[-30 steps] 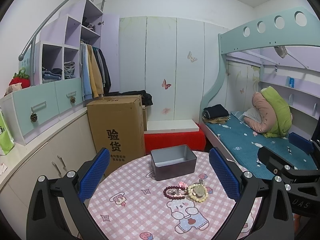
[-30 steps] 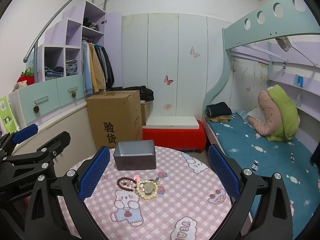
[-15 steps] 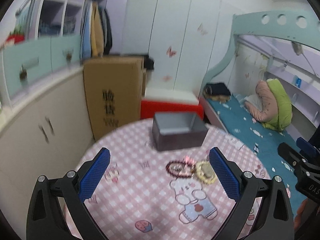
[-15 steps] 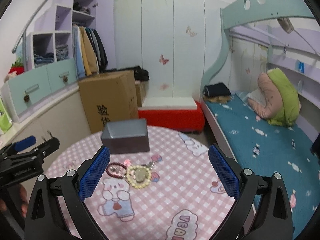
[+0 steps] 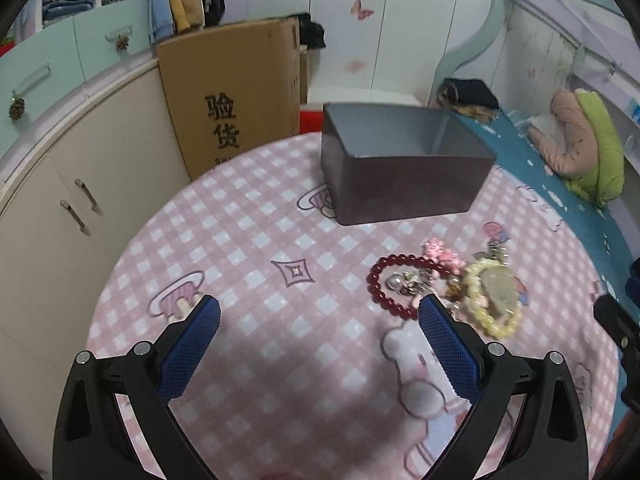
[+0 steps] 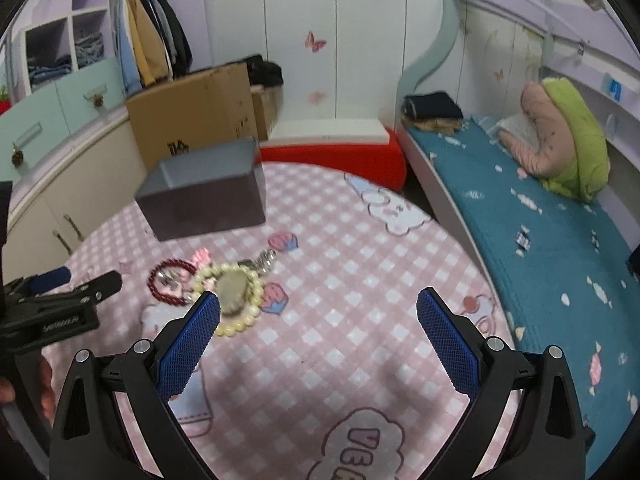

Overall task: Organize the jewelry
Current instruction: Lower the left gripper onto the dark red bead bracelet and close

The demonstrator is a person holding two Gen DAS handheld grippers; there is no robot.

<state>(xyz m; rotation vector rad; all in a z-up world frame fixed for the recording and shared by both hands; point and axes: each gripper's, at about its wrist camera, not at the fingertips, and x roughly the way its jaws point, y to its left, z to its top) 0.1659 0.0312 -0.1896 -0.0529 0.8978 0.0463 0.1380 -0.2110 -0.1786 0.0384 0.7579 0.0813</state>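
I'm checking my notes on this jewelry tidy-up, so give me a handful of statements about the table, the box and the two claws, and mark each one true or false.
1. The grey box is open at the top. True.
2. The red bead bracelet lies inside the box. False: it lies on the checked tablecloth, in front of the box.
3. The pale bead bracelet lies right beside the red one. True.
4. The left claw is shut on a bracelet. False: it is open and holds nothing.
5. The right claw is open and empty. True.
6. The tablecloth is plain blue. False: it is pink and white check with cartoon prints.
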